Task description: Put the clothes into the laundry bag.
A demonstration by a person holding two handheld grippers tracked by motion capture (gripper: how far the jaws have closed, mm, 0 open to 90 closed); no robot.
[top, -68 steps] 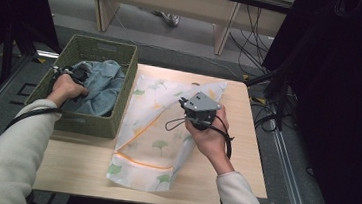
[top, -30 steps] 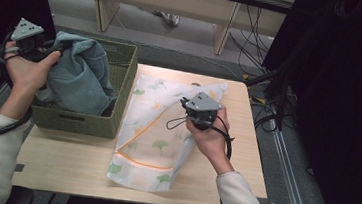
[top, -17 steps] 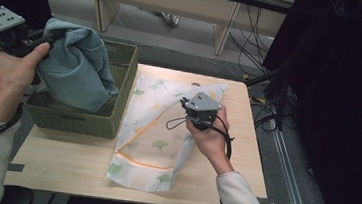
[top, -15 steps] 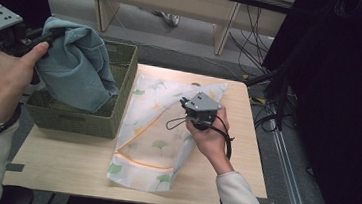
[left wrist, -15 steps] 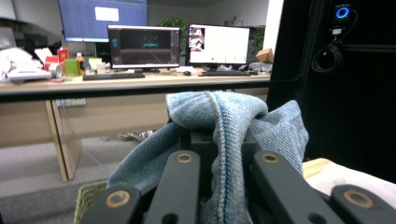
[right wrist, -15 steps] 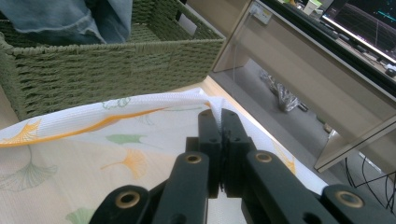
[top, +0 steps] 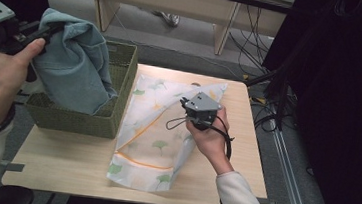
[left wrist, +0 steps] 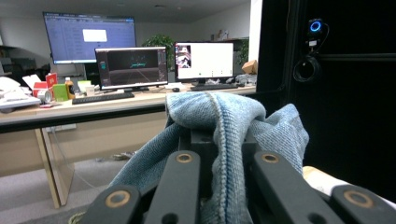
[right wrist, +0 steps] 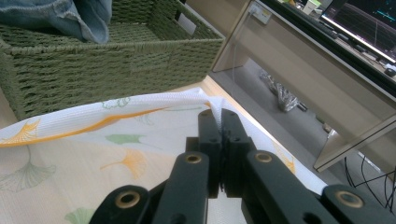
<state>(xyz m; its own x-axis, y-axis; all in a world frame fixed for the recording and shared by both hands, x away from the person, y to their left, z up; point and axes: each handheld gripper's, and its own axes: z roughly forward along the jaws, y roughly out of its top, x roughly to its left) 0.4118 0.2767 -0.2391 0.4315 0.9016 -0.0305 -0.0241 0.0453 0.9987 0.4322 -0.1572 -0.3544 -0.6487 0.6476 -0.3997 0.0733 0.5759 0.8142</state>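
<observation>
Above the left end of the pale wooden surface (top: 58, 155): left tool (top: 50, 28), jaws closed on a seam of the faded blue denim garment (top: 74, 66). The garment is lifted high so that its bulk hangs free; its lower folds drape over the inside and near rim of the olive-green woven rectangular basket (top: 81, 121), not yet fully clear. In the left gripper view the denim (left wrist: 219, 121) is bunched between and over the jaws, a firm pinch suited to hauling heavy cloth upward.

At the middle of the surface: white cloth bag printed with green and orange ginkgo leaves (top: 158, 130), lying flat just beside the basket. Right tool (top: 186, 105), jaws shut on the bag's upper edge (right wrist: 212, 105), raising a small fold. Judged purpose: to hold the bag's mouth ready to be opened for the garment, and to stop the bag sliding.
</observation>
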